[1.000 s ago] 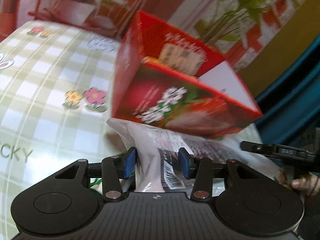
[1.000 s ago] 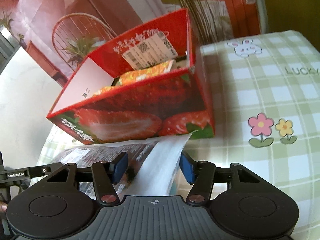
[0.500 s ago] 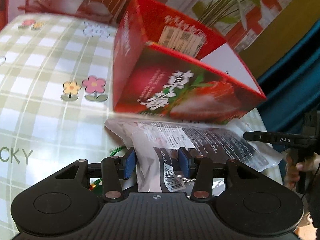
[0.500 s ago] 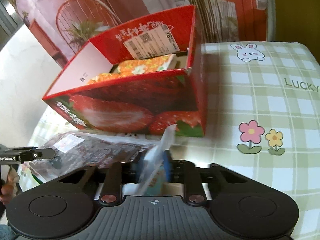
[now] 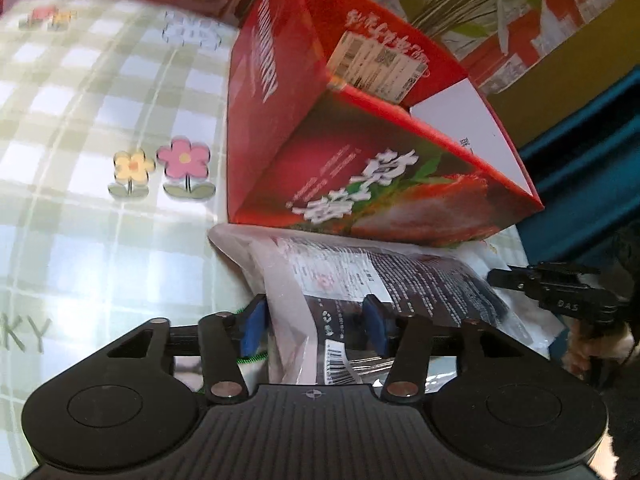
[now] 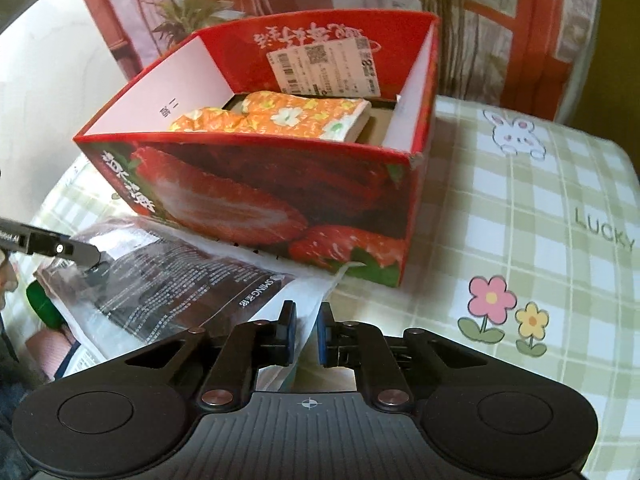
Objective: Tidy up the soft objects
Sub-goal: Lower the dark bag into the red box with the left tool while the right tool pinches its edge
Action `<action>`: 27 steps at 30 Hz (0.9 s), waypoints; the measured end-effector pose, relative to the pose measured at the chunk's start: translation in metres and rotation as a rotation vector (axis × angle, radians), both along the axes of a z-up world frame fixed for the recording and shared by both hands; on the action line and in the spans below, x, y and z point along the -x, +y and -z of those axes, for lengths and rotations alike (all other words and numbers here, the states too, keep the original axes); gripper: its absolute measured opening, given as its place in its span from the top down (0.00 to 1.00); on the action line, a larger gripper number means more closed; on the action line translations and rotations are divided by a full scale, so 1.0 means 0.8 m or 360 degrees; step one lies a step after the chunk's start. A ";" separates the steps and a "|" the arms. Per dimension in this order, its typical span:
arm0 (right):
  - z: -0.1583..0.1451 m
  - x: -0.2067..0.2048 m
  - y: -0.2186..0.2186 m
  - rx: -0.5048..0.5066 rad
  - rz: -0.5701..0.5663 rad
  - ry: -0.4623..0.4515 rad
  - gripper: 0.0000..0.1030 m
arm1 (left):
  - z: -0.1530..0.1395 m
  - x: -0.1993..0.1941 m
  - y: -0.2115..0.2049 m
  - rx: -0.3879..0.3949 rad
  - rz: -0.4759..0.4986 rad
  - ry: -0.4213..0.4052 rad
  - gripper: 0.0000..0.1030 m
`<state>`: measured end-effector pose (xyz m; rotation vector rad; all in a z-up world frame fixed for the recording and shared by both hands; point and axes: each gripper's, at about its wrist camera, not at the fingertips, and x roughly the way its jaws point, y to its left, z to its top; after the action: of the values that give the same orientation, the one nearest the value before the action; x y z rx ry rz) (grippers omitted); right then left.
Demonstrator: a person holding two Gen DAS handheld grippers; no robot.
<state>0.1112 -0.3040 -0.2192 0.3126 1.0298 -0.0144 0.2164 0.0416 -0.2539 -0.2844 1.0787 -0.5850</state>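
We are seeing a flat clear plastic packet with dark printed contents (image 5: 400,280) (image 6: 180,276) lying against an open red strawberry-printed cardboard box (image 6: 280,208) (image 5: 360,176), which is holding a folded orange floral cloth (image 6: 280,116).

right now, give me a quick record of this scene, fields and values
surface: checked tablecloth with flower prints
box: red strawberry box, open top
in box: orange floral cloth
in front of box: plastic package, dark print
right gripper: shut on the package's white edge
left gripper: jaws opening, the package's other end between them
package green part: partly hidden, cannot tell what it is
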 end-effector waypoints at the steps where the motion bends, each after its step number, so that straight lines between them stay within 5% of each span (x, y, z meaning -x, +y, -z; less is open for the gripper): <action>1: -0.004 0.001 0.003 0.0025 -0.0013 -0.0013 0.91 | -0.005 0.003 0.000 0.0008 0.0006 -0.0026 0.52; 21: -0.159 0.023 0.039 0.0422 -0.0212 -0.0527 0.92 | -0.146 0.054 0.010 0.0058 0.0008 -0.0587 0.58; 27: -0.178 -0.011 0.030 0.0660 -0.0179 -0.0595 0.93 | -0.177 0.030 -0.031 -0.0122 -0.0027 -0.0801 0.58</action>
<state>0.1198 -0.2801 -0.0770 -0.1198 0.6500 -0.0646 0.1924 0.0164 -0.1123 -0.0707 0.6097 -0.5597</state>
